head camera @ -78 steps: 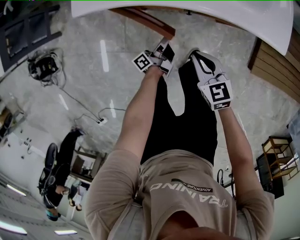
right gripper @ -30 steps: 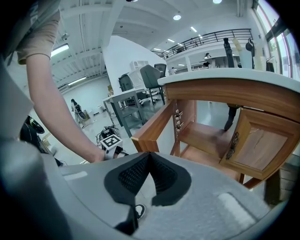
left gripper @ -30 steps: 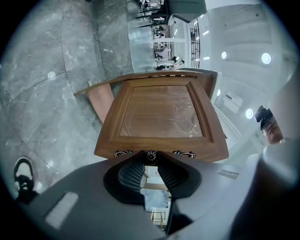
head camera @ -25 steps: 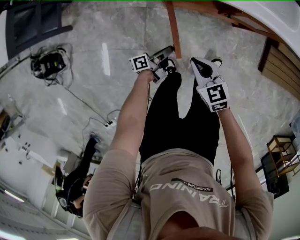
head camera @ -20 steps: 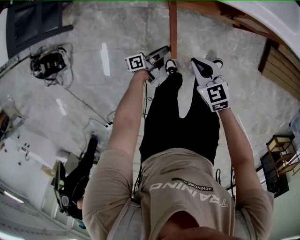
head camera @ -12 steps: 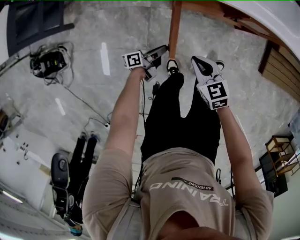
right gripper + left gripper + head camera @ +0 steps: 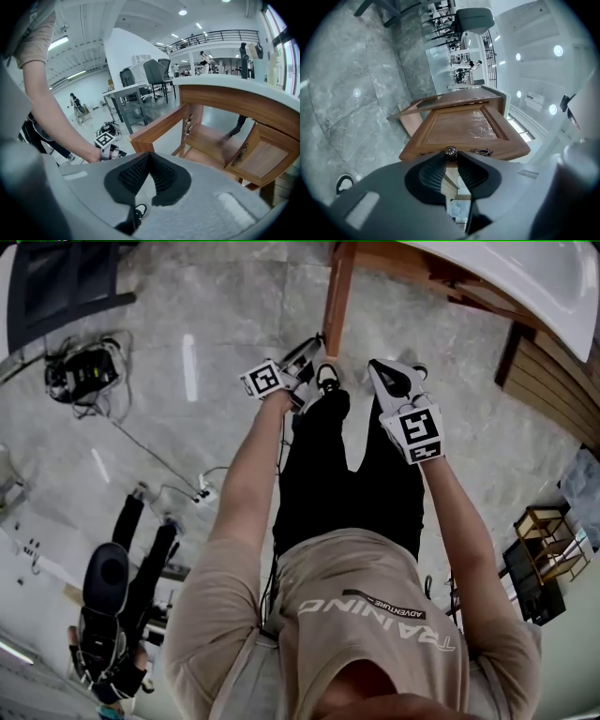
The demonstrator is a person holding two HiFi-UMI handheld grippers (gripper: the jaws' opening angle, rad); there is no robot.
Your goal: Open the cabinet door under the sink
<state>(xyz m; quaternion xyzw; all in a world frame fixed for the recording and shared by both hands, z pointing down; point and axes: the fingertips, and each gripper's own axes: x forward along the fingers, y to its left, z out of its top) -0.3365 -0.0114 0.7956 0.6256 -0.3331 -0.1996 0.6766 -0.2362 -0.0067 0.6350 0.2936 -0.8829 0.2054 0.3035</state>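
Observation:
The wooden cabinet door (image 7: 459,125) under the white sink counter (image 7: 525,277) stands swung open; in the head view it shows edge-on as a brown strip (image 7: 337,298). My left gripper (image 7: 450,157) is shut on the door's small round metal knob (image 7: 450,151), and in the head view this gripper (image 7: 315,343) sits at the door's lower end. My right gripper (image 7: 375,367) hangs beside it to the right, shut and holding nothing. In the right gripper view those jaws (image 7: 149,157) meet before the open door (image 7: 159,125) and the bare cabinet inside (image 7: 208,136).
A second cabinet door (image 7: 262,161) at the right stays closed. My own shoe (image 7: 325,379) stands just under the door. Cables and a black box (image 7: 80,371) lie on the grey stone floor at left. Another person (image 7: 108,601) stands lower left; a small rack (image 7: 546,542) stands at right.
The door has swung out from nearly closed to standing straight out from the cabinet. My left gripper came back and leftward with the knob. The right gripper barely moved.

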